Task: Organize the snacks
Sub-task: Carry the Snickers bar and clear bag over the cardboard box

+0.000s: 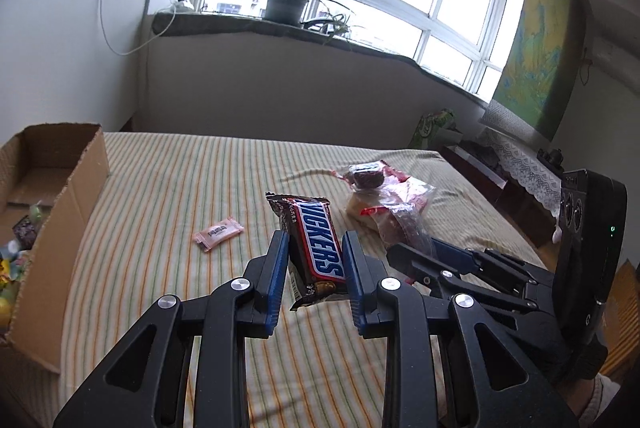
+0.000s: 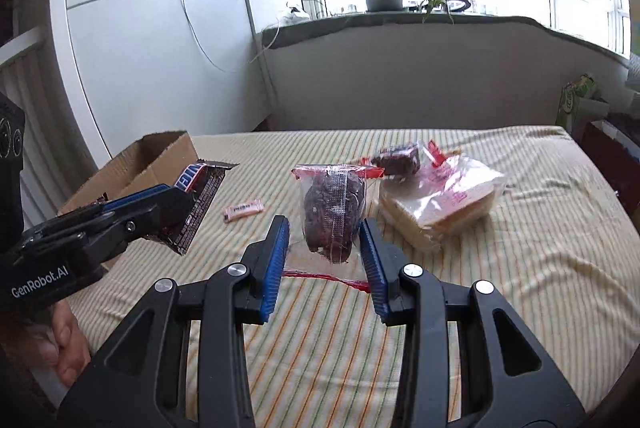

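My left gripper is shut on a Snickers bar and holds it above the striped cloth; the bar also shows in the right wrist view. My right gripper has its jaws on either side of a clear packet of dark cake, whose red-edged wrapper lies on the cloth; whether the pads press it I cannot tell. A small pink candy lies on the cloth, also in the right wrist view. A cardboard box with several snacks inside stands at the left.
A bagged bread slice and another dark cake packet lie behind the right gripper. The table has a striped cloth. A windowsill with potted plants runs behind. Furniture stands at the right.
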